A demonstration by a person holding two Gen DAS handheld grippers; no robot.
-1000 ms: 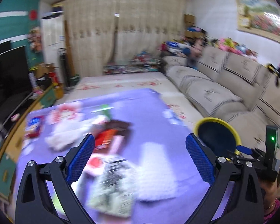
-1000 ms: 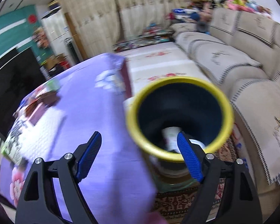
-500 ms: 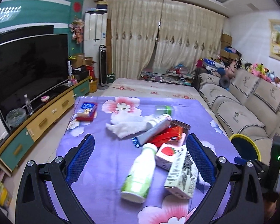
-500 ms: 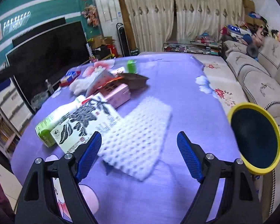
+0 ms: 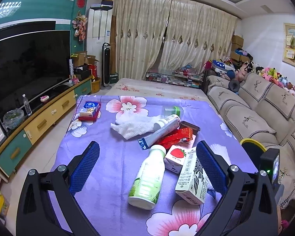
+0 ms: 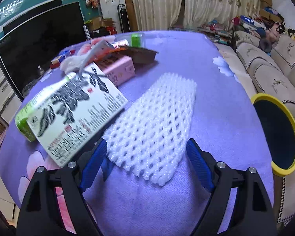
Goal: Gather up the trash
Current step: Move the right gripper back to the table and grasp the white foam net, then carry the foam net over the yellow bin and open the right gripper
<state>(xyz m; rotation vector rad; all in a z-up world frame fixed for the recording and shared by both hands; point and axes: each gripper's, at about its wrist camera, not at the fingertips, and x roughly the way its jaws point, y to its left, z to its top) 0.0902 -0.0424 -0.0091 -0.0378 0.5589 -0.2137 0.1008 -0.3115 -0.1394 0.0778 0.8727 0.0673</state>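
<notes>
Carton (image 6: pixel 72 114) overlapping foam net (image 6: pixel 153 125)

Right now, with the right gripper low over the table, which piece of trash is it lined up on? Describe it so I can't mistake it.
On the purple flowered tablecloth, look to the side nearest the yellow-rimmed bin. There a flat white foam net sleeve lies, its near end between the open right gripper fingers. Unlike the printed carton beside it, it is plain white, soft, full of holes.

Foam net (image 5: pixel 219 150) mostly hidden behind milk carton (image 5: pixel 192 179) and gripper finger, right of frame. Yellow-rimmed bin (image 6: pixel 275 135) cut by right edge; inside too dark.
</notes>
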